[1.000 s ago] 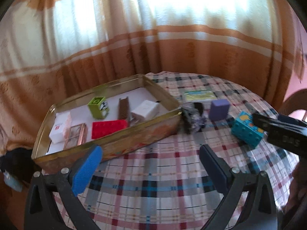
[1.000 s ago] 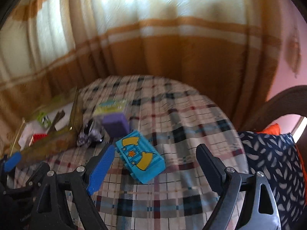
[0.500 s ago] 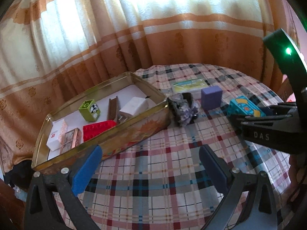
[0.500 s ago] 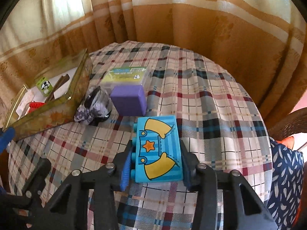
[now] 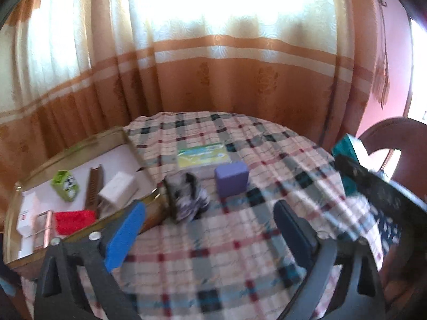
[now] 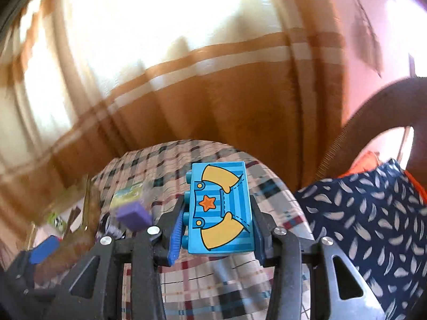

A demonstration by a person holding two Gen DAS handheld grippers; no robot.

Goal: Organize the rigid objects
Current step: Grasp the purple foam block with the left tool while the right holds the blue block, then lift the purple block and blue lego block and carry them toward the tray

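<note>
My right gripper (image 6: 217,229) is shut on a blue toy brick (image 6: 220,209) with yellow sleeves and an orange star, held above the plaid table. The brick's teal edge (image 5: 347,152) shows at the right of the left wrist view. My left gripper (image 5: 210,229) is open and empty over the table's near side. A gold tin tray (image 5: 80,146) at the left holds a green block (image 5: 65,185), a red plate (image 5: 74,220), a white box (image 5: 117,188) and other pieces. A purple block (image 5: 231,178) and a flat green-yellow box (image 5: 202,154) lie on the table.
A crumpled dark wrapper (image 5: 186,200) lies beside the tray's right end. A curtain hangs behind the round table (image 5: 213,266). A wooden chair back (image 5: 392,136) and a navy patterned cushion (image 6: 368,213) are at the right.
My right gripper closed on the blue brick and lifted it off the table. The left gripper has swung to the right, still open.
</note>
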